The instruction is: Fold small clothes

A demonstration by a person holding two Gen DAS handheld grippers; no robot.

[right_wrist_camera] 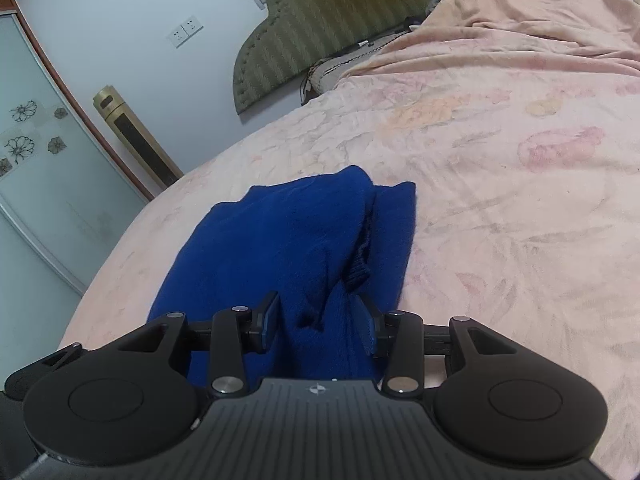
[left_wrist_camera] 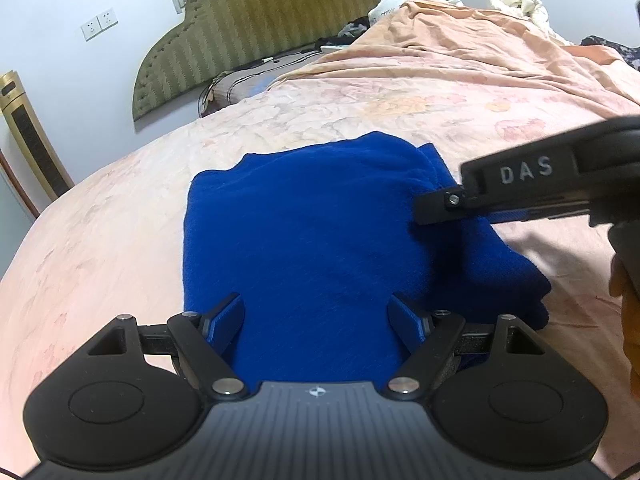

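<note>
Both fingers spread over folded blue garment (left_wrist_camera: 312,232); bare bedspread (left_wrist_camera: 120,208) surrounds its edges.

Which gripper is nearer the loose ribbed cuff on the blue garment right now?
Right. The right gripper sits just short of the ribbed cuff, jaws open. The left gripper hovers over the blue garment at its near edge, away from that cuff.

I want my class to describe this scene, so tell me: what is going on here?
A person holding a two-finger gripper in each hand is folding a small royal-blue knit garment on a bed covered by a pink floral sheet. The garment already lies folded into a rough rectangle. The left gripper is open over its near edge, gripping nothing. The right gripper is at the garment's right side, jaws partly open around a raised fold without pinching it.
</note>
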